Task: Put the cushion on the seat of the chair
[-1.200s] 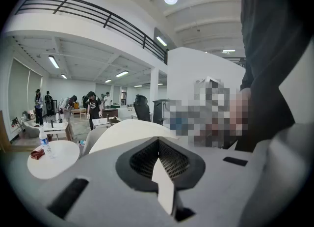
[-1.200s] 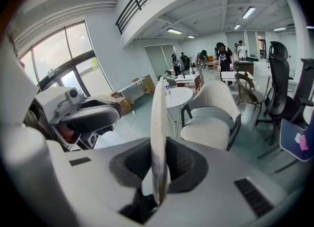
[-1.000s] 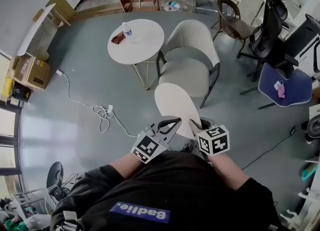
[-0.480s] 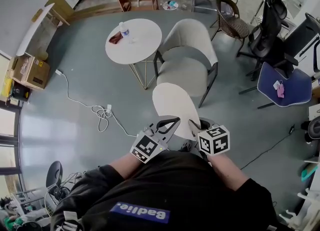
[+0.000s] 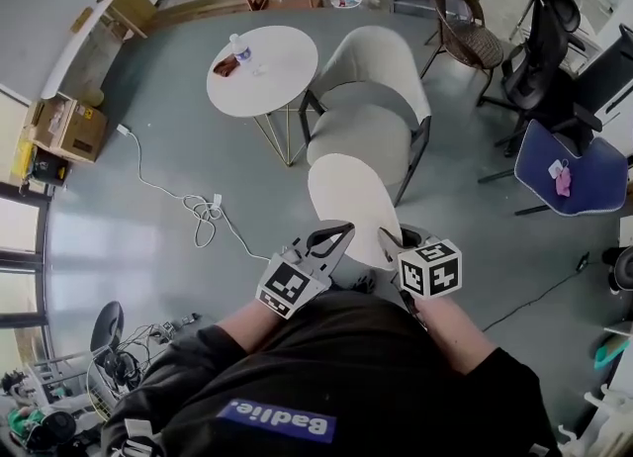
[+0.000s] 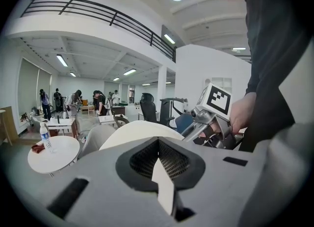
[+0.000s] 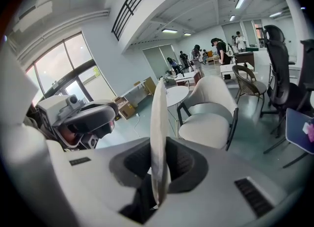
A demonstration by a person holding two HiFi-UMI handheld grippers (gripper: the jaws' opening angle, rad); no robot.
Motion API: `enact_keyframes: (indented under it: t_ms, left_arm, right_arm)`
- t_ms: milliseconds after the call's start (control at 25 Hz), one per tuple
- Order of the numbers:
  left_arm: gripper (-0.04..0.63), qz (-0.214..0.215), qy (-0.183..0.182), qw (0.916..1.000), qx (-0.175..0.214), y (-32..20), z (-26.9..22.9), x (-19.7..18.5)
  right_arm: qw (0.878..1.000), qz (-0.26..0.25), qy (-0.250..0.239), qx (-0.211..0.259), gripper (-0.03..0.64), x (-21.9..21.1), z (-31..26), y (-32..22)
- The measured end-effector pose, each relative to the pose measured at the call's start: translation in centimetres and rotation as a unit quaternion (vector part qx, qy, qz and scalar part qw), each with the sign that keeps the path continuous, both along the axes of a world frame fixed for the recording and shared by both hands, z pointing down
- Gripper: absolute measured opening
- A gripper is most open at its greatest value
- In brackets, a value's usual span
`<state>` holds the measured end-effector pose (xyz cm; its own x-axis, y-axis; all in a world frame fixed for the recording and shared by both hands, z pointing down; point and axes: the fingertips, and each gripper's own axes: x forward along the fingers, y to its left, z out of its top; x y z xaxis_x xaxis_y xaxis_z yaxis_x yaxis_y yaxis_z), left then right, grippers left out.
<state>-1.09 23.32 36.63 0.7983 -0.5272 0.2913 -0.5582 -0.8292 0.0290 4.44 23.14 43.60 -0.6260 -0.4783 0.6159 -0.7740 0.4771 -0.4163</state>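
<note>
1. Claws: my left gripper (image 5: 332, 239) is pinching the near edge of the cushion (image 5: 352, 206). My right gripper (image 5: 389, 246) is pinching the same edge. In each gripper view the pale rim sits between closed pads.

2. Hold: in the head view the left claw grips at the cushion's 7 o'clock and the right at its 5 o'clock. I judge the two spaced grips keep the pad from sagging or twisting and leave its far end free to lead.

3. Cushion's place: it is held in the air before me, flat side up. Its far end reaches toward 12 o'clock, near the front of the seat (image 5: 362, 137) but not resting on it.

4. Target: the chair (image 5: 381, 69) stands at 12 o'clock with its seat bare and its back on the far side, so this approach is open.

5. Surroundings: a round table (image 5: 272, 74) with a bottle (image 5: 237, 48) stands at the chair's 10 o'clock, well off my path.

6. Judgement: carrying is in hand and placing is not yet done. The risk is the cushion's far end catching the seat's front edge.
</note>
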Motion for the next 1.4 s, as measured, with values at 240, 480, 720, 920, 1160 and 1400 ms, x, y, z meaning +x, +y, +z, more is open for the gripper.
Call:
enact_keyframes:
  t_ms: [240,480,720,920,1160,1400]
  left_arm:
    - [0.015,-0.014,0.001,0.9999,0.007,-1.6,-0.2,0.9]
    - [0.015,-0.015,0.008,0.9998,0.008,-3.1,0.1,0.4]
    - [0.015,-0.011,0.023,0.9995,0.017,-7.1,0.2,-0.3]
    - [0.015,-0.002,0.028,0.9995,0.015,-11.5,0.1,-2.0]
    - [0.015,0.006,0.034,0.9994,-0.002,-17.2,0.8,-4.5]
    - [0.015,0.017,0.044,0.9987,-0.02,-22.3,1.9,-6.2]
  right_arm:
    - [1.0,0.0,-0.004,0.0,0.069,1.4,0.3,-1.3]
    - [1.0,-0.001,0.0,-0.004,0.069,1.1,0.8,-3.0]
    - [1.0,0.001,0.009,-0.007,0.069,0.4,1.2,-6.7]
    - [0.999,0.018,0.007,-0.026,0.069,-0.7,1.6,-10.3]
    - [0.997,0.053,-0.007,-0.062,0.069,-2.0,2.7,-14.9]
    - [0.993,0.087,-0.014,-0.08,0.069,-2.8,3.6,-19.8]
